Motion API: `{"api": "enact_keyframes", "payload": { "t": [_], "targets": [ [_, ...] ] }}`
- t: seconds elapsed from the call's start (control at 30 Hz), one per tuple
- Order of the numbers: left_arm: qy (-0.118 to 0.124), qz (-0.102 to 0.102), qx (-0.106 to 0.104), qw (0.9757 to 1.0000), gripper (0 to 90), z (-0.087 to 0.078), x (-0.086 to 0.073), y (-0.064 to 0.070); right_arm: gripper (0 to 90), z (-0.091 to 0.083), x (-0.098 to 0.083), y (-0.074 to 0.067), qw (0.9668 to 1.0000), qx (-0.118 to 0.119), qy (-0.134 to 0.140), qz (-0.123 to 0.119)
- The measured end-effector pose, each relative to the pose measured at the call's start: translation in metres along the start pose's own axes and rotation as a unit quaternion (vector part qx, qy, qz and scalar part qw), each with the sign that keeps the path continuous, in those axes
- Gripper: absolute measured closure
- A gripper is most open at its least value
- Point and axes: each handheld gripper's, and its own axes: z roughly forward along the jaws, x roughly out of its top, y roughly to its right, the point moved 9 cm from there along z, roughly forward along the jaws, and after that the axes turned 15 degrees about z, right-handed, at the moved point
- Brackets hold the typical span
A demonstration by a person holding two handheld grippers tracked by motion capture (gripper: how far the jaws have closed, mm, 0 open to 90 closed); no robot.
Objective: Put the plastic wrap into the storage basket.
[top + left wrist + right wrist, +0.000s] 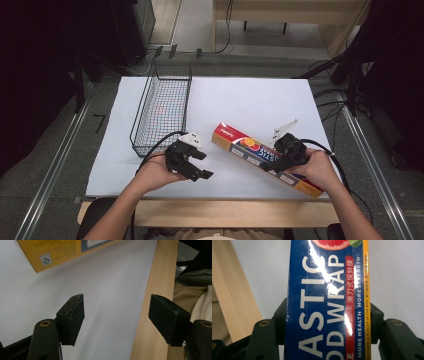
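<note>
A long plastic wrap box (265, 157), blue on top with red and orange ends, lies slantwise on the white table sheet (240, 105). My right gripper (281, 159) is shut on it across its width; in the right gripper view the box (325, 305) sits between the two jaws and both pads press its sides. My left gripper (200, 165) is to the left of the box, apart from it, open with nothing between its pads (75, 315). In the left gripper view the box's yellow end (62, 252) shows at the top.
A black wire basket (162, 107) stands at the back left of the sheet. The wooden table edge (235, 210) runs along the front, close to both hands. Cables trail from each gripper. Dark stands and equipment flank the table.
</note>
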Motion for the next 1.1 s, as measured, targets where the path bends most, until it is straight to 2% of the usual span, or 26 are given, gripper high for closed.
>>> {"api": "enact_keyframes", "payload": {
  "t": [0.1, 0.2, 0.33, 0.47, 0.53, 0.8, 0.87, 0.93, 1.03, 1.1],
  "targets": [
    [0.001, 0.011, -0.001, 0.9999, 28.4, -0.004, 0.005, 0.003, 41.4, 0.003, -0.002, -0.007, 0.9996, 0.009, -0.008, -0.027],
    [0.006, 0.023, -0.002, 0.9997, 27.9, -0.009, 0.012, 0.007, 41.3, 0.006, -0.004, -0.016, 0.9983, 0.028, -0.014, -0.049],
    [-0.005, 0.039, 0.007, 0.9992, 27.7, -0.011, 0.016, 0.006, 41.4, 0.009, -0.004, -0.025, 0.9961, 0.027, -0.020, -0.081],
    [-0.007, 0.047, 0.008, 0.9988, 26.8, -0.013, 0.021, 0.005, 41.3, 0.011, -0.006, -0.033, 0.9940, 0.038, -0.029, -0.099],
    [-0.008, 0.052, 0.006, 0.9986, 26.8, -0.013, 0.024, 0.005, 41.3, 0.012, -0.007, -0.037, 0.9931, 0.032, -0.032, -0.108],
    [-0.012, 0.072, 0.001, 0.9973, 26.2, -0.009, 0.030, 0.006, 41.3, 0.015, -0.005, -0.057, 0.9867, 0.045, -0.040, -0.151],
    [-0.013, 0.079, -0.003, 0.9967, 26.2, -0.007, 0.031, 0.007, 41.3, 0.016, -0.004, -0.060, 0.9862, 0.043, -0.040, -0.155],
    [-0.019, 0.087, -0.006, 0.9960, 26.1, -0.004, 0.032, 0.008, 41.3, 0.017, -0.003, -0.063, 0.9837, 0.046, -0.044, -0.168],
    [-0.034, 0.090, -0.012, 0.9953, 26.1, 0.004, 0.033, 0.010, 41.1, 0.018, -0.001, -0.067, 0.9834, 0.046, -0.047, -0.169],
    [-0.047, 0.099, -0.012, 0.9939, 26.4, 0.009, 0.033, 0.011, 41.2, 0.019, -0.001, -0.070, 0.9823, 0.048, -0.057, -0.172]
  ]
}}
